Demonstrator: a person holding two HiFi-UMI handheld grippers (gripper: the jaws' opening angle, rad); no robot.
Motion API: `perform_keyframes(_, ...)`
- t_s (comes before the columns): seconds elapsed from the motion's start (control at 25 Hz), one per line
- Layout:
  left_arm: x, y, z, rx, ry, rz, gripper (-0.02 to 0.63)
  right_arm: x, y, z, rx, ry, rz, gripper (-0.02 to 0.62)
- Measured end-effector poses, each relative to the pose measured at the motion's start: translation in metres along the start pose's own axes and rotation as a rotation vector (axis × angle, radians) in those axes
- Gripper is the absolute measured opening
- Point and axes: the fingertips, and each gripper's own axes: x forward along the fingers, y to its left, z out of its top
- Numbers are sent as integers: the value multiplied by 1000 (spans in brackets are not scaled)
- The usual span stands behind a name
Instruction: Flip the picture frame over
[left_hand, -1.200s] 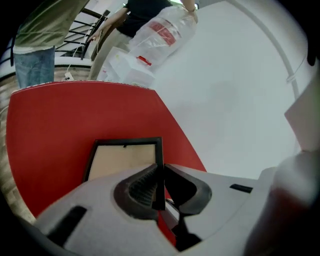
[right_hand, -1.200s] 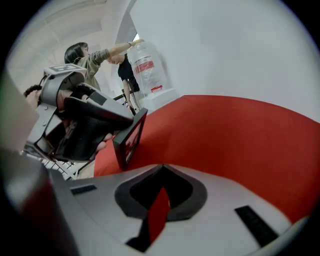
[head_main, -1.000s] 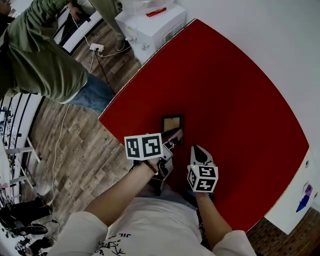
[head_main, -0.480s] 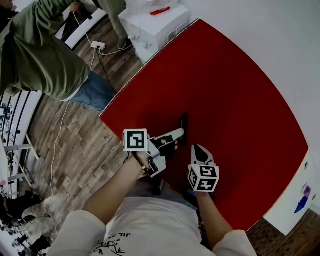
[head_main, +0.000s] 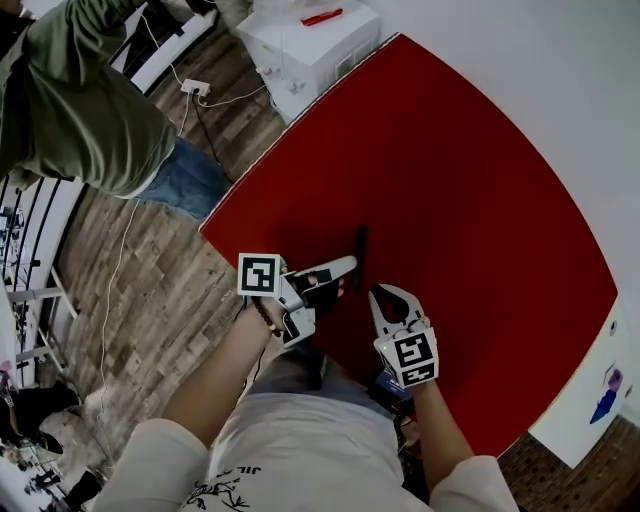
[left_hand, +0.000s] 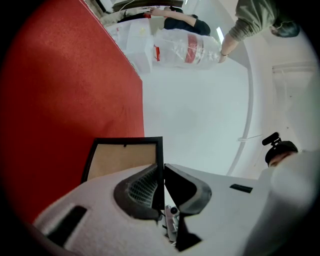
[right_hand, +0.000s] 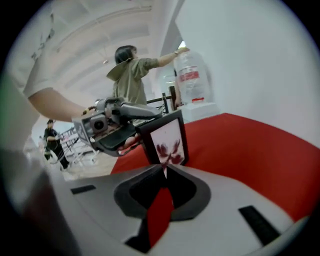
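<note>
**A:** Where was the picture frame (head_main: 361, 245) just then?

**B:** Above the red table (head_main: 480, 200), stood on edge partway through the flip. The left tongs (head_main: 350, 266) pinched its dark rim (left_hand: 160, 152), one pad on each face.

**A:** And the right tongs (head_main: 386, 293)?

**B:** Their tips were pressed together with nothing between them, just beside the frame on its printed side.

**A:** How would you have done the step well?

**B:** I'd have held the pinch firm and rolled the wrist slowly to tip the frame past upright. Then I'd have lowered it flat instead of dropping it. The right tongs were well placed to steady the face as it came down.

**A:** Which way did it point?

**B:** The flower print (right_hand: 168, 142) faced the right tongs and the brown backing (left_hand: 120, 160) faced the left side. Its long axis looked roughly upright. From the head view it was only a thin dark line. I couldn't tell whether its lower edge touched the table.
</note>
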Motion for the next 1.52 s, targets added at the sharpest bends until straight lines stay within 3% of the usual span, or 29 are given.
perform_keyframes(0.16,-6,1,3,16,25,13,48,10,14,3,-161,10,59,75)
perform_keyframes(0.36,-8,4,3,38,59,41,48,26,22,1,-284,58,98,86)
perform_keyframes(0.72,-11,10,13,60,75,75,49,45,20,3,-302,67,127,84)
perform_keyframes(0.8,-18,15,18,115,86,151,51,48,19,2,-315,87,121,84)
perform_keyframes(1.0,-38,14,47,514,170,444,94,58,27,2,-363,177,68,84)
perform_keyframes(1.12,-43,10,46,655,248,583,114,59,40,5,-399,227,38,84)
perform_keyframes(1.28,-45,18,46,716,286,687,120,66,46,8,-424,274,13,84)
perform_keyframes(1.52,-52,30,57,720,268,750,113,75,44,5,-418,283,12,84)
